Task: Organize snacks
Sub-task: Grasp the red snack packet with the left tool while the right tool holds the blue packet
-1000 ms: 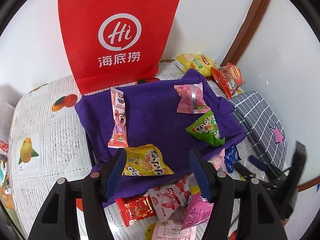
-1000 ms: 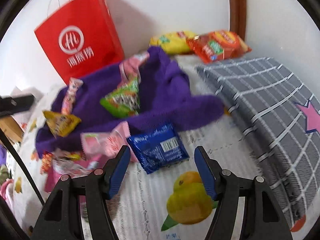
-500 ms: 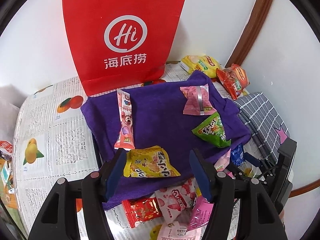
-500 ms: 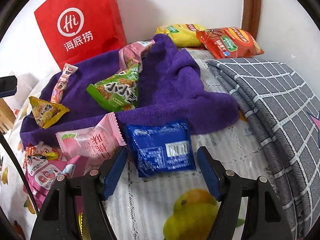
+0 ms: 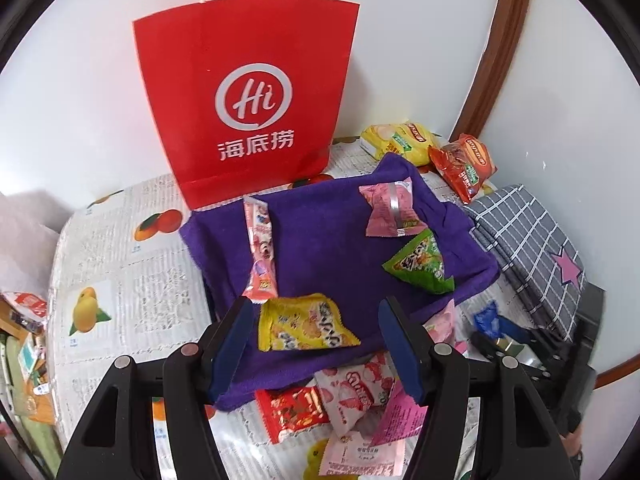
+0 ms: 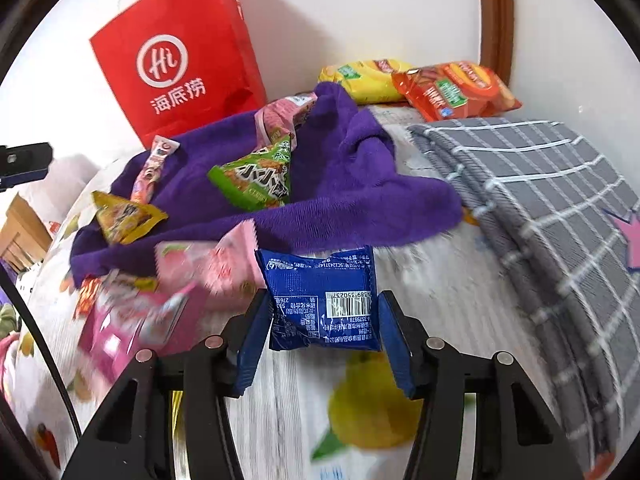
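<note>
A purple towel (image 5: 320,240) lies on the table with a yellow packet (image 5: 304,324), a green packet (image 5: 420,264), a pink packet (image 5: 390,208) and a long pink stick packet (image 5: 260,248) on it. My left gripper (image 5: 314,320) is open above the towel's near edge, around the yellow packet's place but over it. My right gripper (image 6: 320,312) has closed in around a blue packet (image 6: 324,300), its fingers at both sides of it. The blue packet also shows in the left wrist view (image 5: 490,320). Pink and red packets (image 5: 352,396) lie piled in front of the towel.
A red paper bag (image 5: 248,100) stands at the back against the wall. Yellow (image 5: 396,142) and orange (image 5: 464,166) chip bags lie in the back corner. A grey checked cloth (image 6: 540,200) lies to the right. The tablecloth (image 5: 120,260) has fruit prints.
My right gripper has moved forward to the blue packet and narrowed around it. My left gripper has pulled back and up a little; more of the red bag shows.
</note>
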The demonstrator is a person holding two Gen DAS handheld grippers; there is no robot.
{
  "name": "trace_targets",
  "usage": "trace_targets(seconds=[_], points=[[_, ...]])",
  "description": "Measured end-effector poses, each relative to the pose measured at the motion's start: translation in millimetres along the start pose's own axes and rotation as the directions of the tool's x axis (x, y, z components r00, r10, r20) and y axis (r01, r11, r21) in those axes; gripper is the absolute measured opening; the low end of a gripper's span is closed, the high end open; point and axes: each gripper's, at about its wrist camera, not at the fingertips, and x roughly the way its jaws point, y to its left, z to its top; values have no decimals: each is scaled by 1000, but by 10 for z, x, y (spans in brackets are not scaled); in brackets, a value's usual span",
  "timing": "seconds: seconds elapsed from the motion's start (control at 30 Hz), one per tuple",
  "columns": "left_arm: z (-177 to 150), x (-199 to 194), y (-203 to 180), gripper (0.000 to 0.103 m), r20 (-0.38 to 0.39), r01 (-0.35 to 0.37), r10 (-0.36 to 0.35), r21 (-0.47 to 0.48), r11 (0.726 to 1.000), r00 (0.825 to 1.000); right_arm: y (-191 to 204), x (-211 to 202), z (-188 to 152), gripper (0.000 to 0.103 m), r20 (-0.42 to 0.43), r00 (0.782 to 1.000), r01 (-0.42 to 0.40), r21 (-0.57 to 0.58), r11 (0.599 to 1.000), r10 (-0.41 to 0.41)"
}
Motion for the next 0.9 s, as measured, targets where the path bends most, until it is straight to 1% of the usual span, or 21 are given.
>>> trace_targets(seconds=[0.1, 0.23, 0.33, 0.4, 0.5, 0.6, 0.7, 0.83, 0.9], points=[[-141, -36, 46, 63, 0, 2, -2, -25, 1000, 1000, -27, -166, -122, 54, 1, 1000, 11, -8, 1000, -11], [-393, 17, 115, 63, -55, 1, -4, -64, 998, 998, -75, -238, -297, 54, -17, 1000, 11, 16, 1000, -11], [-586, 3, 155, 63, -71, -18, 12, -81, 997, 997, -122, -219, -410, 54, -23, 1000, -6, 47, 999, 7], [-707, -17, 178, 63, -72, -25, 18, -93, 995, 997, -126, -239, -467, 54, 10, 1000, -7, 53, 999, 7], [-856, 10, 209, 63, -82, -47, 37, -113, 993, 996, -123, -250, -477, 54, 14, 1000, -2, 56, 998, 1], [-983, 126, 242, 63, -92, -82, 71, -126, 989, 993, -134, -229, -482, 55, 4, 1000, -17, 58, 998, 17], [-1053, 248, 277, 63, -111, -96, 80, -147, 984, 991, -130, -220, -482, 55, -2, 1000, -7, 51, 999, 7], [-1071, 353, 279, 63, -84, -91, 77, -179, 980, 994, -4, -184, -486, 56, -18, 998, 67, -14, 998, -67], [-1057, 418, 245, 63, -88, -97, 82, -174, 980, 993, -9, -184, -488, 56, -18, 998, 65, -13, 998, -65]])
